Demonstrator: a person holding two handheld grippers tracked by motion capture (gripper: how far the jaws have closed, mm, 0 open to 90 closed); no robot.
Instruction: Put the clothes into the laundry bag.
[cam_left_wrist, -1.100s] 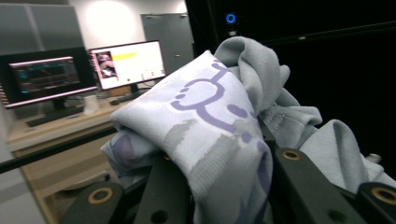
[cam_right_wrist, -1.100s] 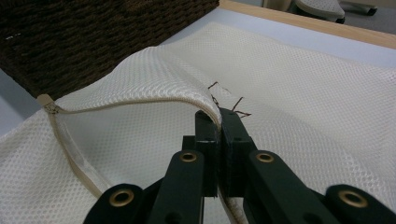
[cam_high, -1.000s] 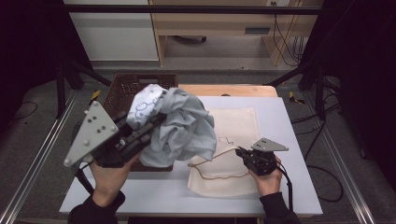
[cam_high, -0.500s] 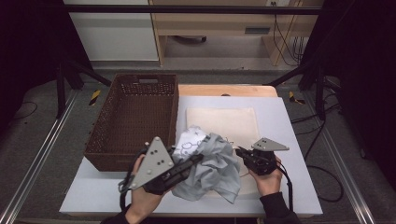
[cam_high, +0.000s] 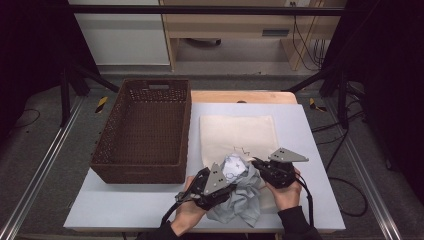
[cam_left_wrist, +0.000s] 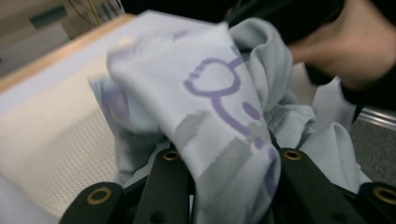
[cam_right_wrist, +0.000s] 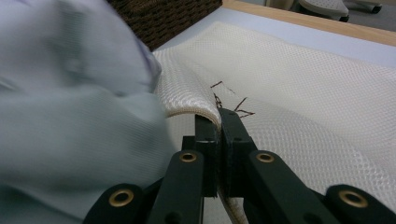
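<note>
A crumpled pale grey-blue garment (cam_high: 241, 196) with purple print lies bunched at the table's front, over the near end of a cream mesh bag (cam_high: 237, 131). My left gripper (cam_high: 228, 179) is low over the table and shut on the garment (cam_left_wrist: 219, 102), whose cloth bulges between the black jaws (cam_left_wrist: 229, 163). My right gripper (cam_high: 257, 164) sits just right of the bundle, shut on the mesh bag's near edge (cam_right_wrist: 205, 105), which it holds lifted off the table. In the right gripper view the garment (cam_right_wrist: 70, 107) is a blur at the left.
A brown wicker basket (cam_high: 187, 125) stands on the left half of the white table (cam_high: 125, 205), with nothing in it. A wooden strip (cam_high: 245, 96) runs along the table's far edge. The hand on the right gripper (cam_left_wrist: 345, 51) is close behind the garment.
My left gripper has carried the garment down from above the basket to the table's front, beside the right gripper. The right gripper has kept still on the bag's edge.
</note>
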